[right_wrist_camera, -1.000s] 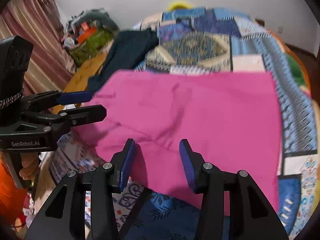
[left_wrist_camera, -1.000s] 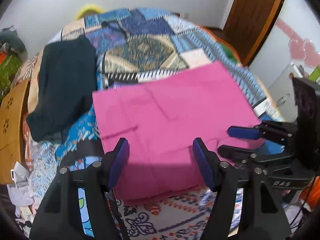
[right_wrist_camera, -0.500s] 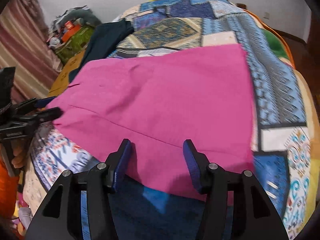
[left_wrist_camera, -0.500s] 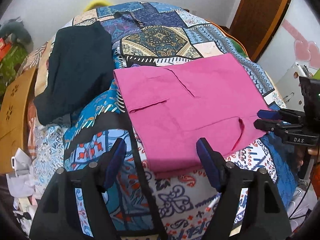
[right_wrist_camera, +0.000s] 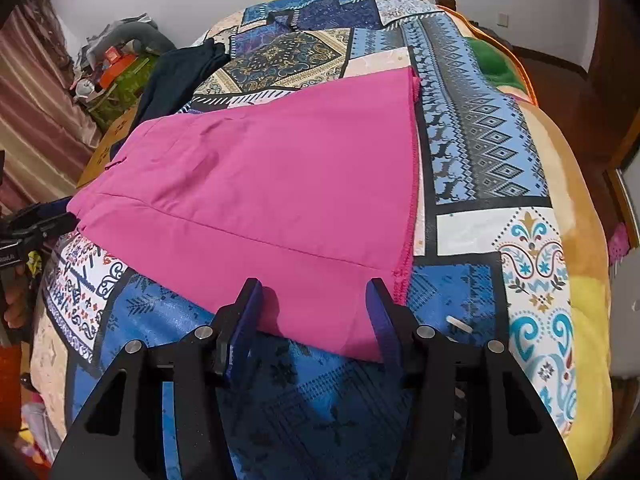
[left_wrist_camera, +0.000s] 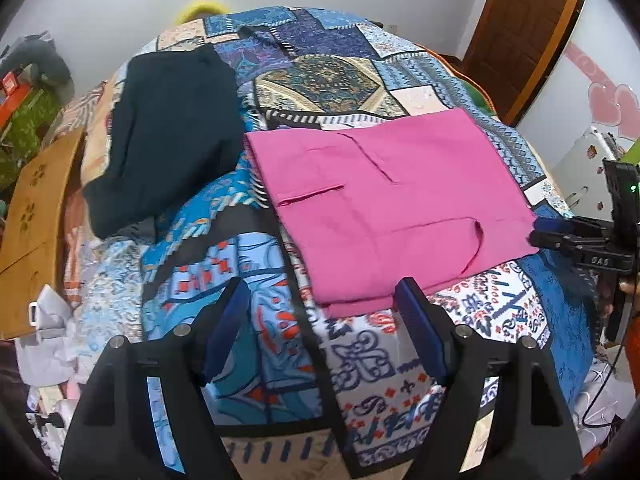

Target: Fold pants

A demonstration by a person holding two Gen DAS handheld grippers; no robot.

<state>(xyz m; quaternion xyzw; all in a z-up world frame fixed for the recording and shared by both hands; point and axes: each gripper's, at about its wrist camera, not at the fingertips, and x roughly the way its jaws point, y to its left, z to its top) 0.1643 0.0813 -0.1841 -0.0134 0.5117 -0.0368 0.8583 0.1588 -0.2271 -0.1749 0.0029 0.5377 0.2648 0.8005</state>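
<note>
With the pink pants [left_wrist_camera: 384, 204] lying folded flat on the bed [right_wrist_camera: 488, 152] and both the left claw [left_wrist_camera: 320, 328] and right claw [right_wrist_camera: 312, 320] spread empty, the next fold probably wants matched pinches at the near corners.

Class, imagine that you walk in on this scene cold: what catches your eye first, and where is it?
First, the bright pink pants, folded flat into a rectangle in the middle of the patchwork bedspread. To their left lies a dark navy garment. Both the left hand-held gripper and the right hand-held gripper are open at the near edge.
</note>
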